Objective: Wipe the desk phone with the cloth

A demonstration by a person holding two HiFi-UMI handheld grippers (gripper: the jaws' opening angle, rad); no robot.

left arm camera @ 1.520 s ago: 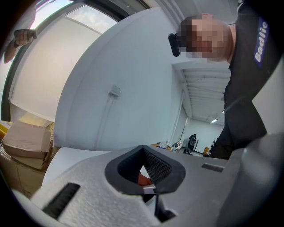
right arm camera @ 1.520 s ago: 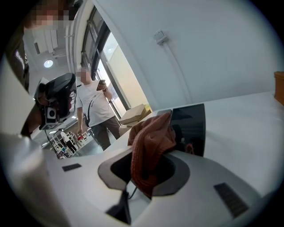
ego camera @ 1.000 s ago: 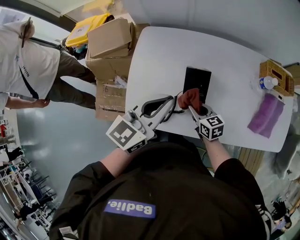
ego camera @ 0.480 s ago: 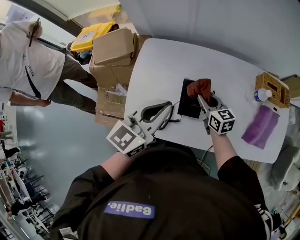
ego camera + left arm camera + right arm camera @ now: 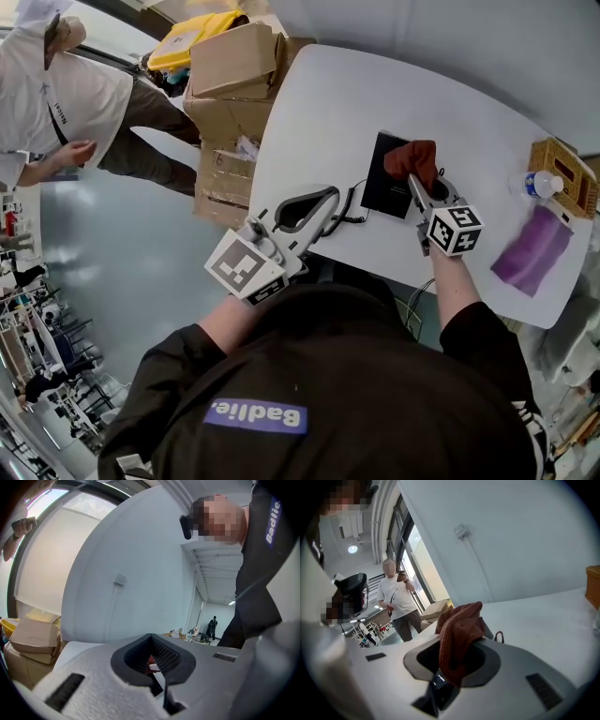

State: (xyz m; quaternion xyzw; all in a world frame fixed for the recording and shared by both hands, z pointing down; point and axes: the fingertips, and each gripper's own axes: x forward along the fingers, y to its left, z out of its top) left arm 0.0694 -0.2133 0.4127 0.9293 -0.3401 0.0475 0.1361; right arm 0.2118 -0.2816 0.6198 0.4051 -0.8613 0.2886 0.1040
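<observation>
While "Badlie" marks the black top [image 5: 356,366], right gripper [image 5: 415,180] fingers clamped on cloth [image 5: 412,156], left gripper [image 5: 326,197] fingers together

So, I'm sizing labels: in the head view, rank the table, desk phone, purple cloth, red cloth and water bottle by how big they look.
1. table
2. desk phone and purple cloth: about alike, and the phone is partly covered
3. red cloth
4. water bottle

Desk phone [image 5: 381,187]: bench [image 5: 319,112] centre, cloth [image 5: 413,157] on its 1 o'clock corner.
Basket [image 5: 561,167]: bench's 3 o'clock edge.
Boxes [image 5: 230,75]: floor, 10 o'clock, beside bench.
</observation>
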